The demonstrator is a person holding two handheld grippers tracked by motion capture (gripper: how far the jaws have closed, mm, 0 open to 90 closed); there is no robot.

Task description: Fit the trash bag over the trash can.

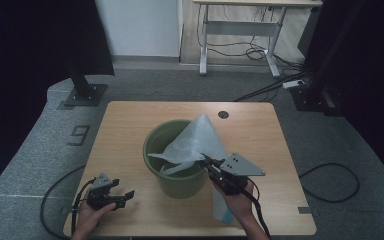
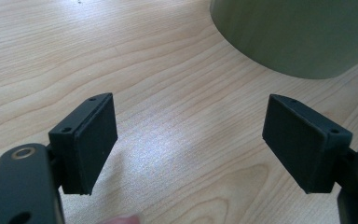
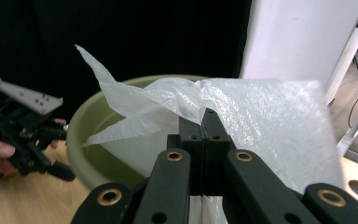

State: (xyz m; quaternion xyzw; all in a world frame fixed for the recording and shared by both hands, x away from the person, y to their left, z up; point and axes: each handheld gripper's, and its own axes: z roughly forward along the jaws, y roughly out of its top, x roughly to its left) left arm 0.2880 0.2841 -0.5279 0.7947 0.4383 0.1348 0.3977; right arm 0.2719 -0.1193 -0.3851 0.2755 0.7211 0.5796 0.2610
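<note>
Translucent white plastic bag (image 1: 196,142) is pinched in the right gripper's (image 1: 206,161) closed jaws over the green bin (image 1: 172,182), apparently to line it, while the left gripper (image 1: 125,196) rests wide open and empty nearby.

Light wooden table (image 1: 130,125) with rounded corners and a round cable hole (image 1: 223,114) stands on grey carpet (image 1: 40,145). Black curtains (image 1: 25,40) left and right; white wall panel (image 1: 140,27) behind. White-legged desk (image 1: 240,35) at back, black cables (image 1: 252,52) tangled beneath. Black stand base (image 1: 84,94) at left. Dim light.
</note>
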